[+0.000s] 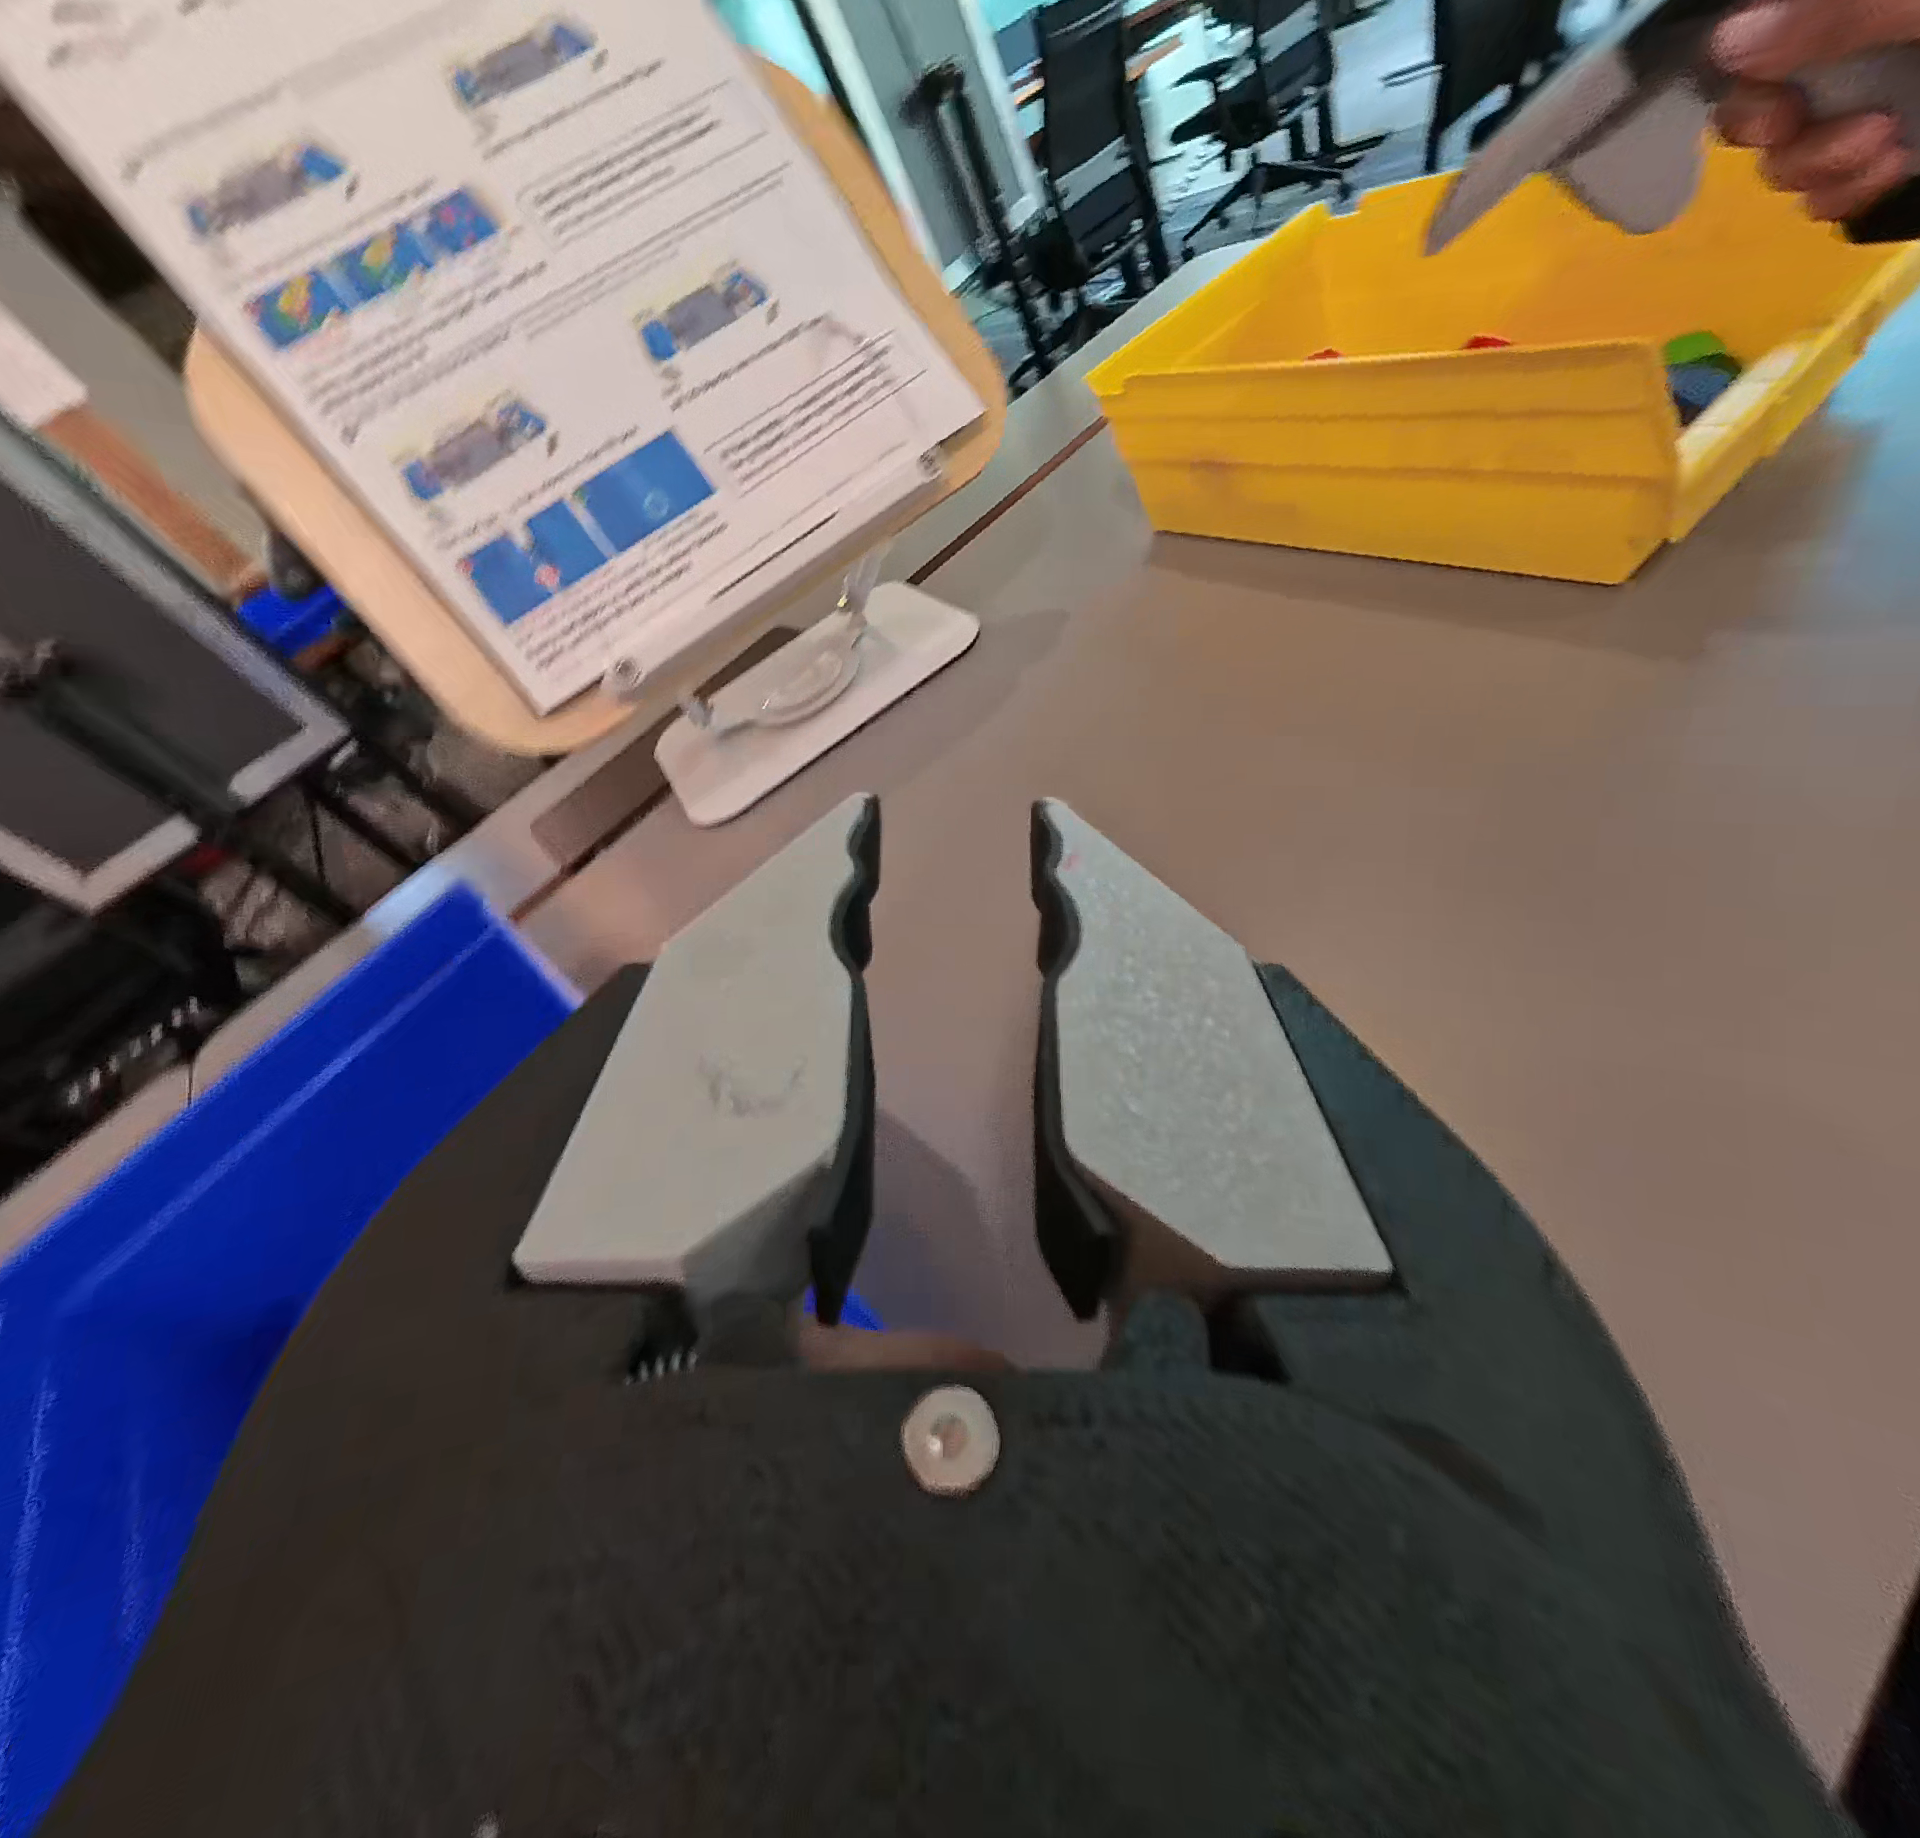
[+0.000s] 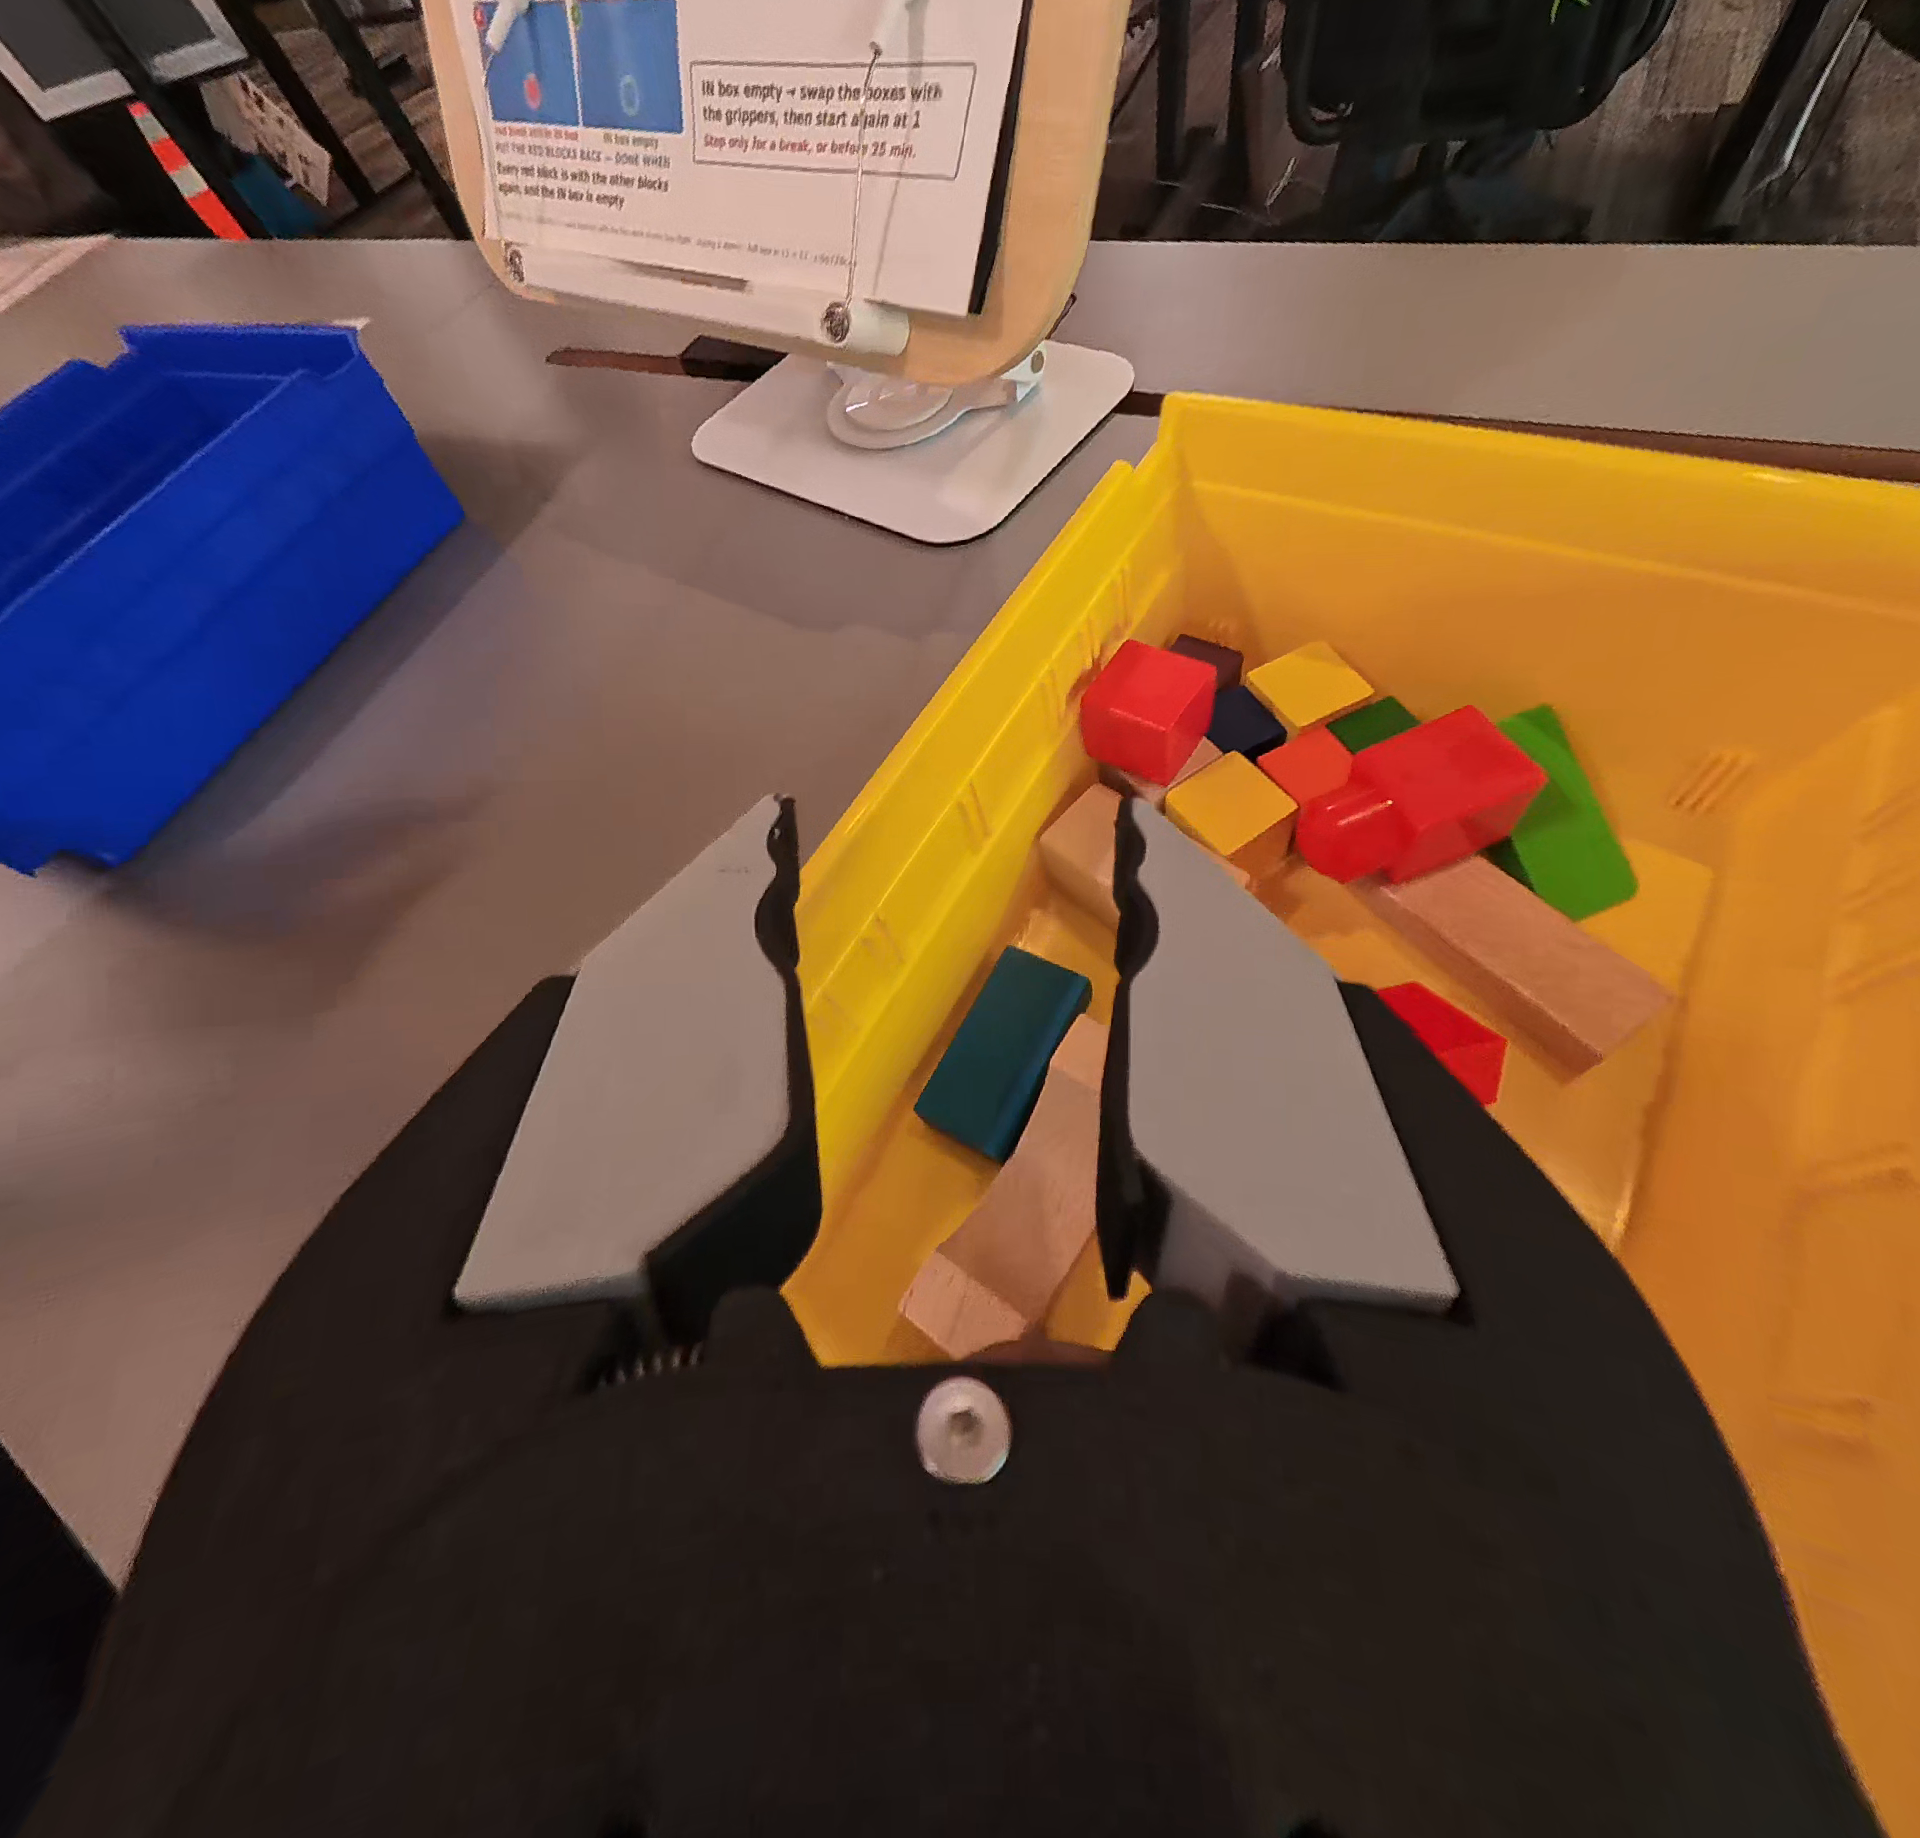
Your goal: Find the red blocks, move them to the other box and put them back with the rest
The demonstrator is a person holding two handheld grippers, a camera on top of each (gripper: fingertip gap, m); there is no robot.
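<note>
The yellow box holds several blocks: a red cube, a red long block, a red cylinder and a red block by the right finger, among yellow, green, teal and plain wood ones. My right gripper is open and empty, straddling the box's left wall. The blue box lies to the left and looks empty. My left gripper is open and empty above the table, the blue box at its left. The yellow box and right gripper show far right.
An instruction sheet on a wooden stand with a white base stands at the back of the grey table, between the two boxes. The stand also shows in the left wrist view. Chairs and monitors lie beyond the table edge.
</note>
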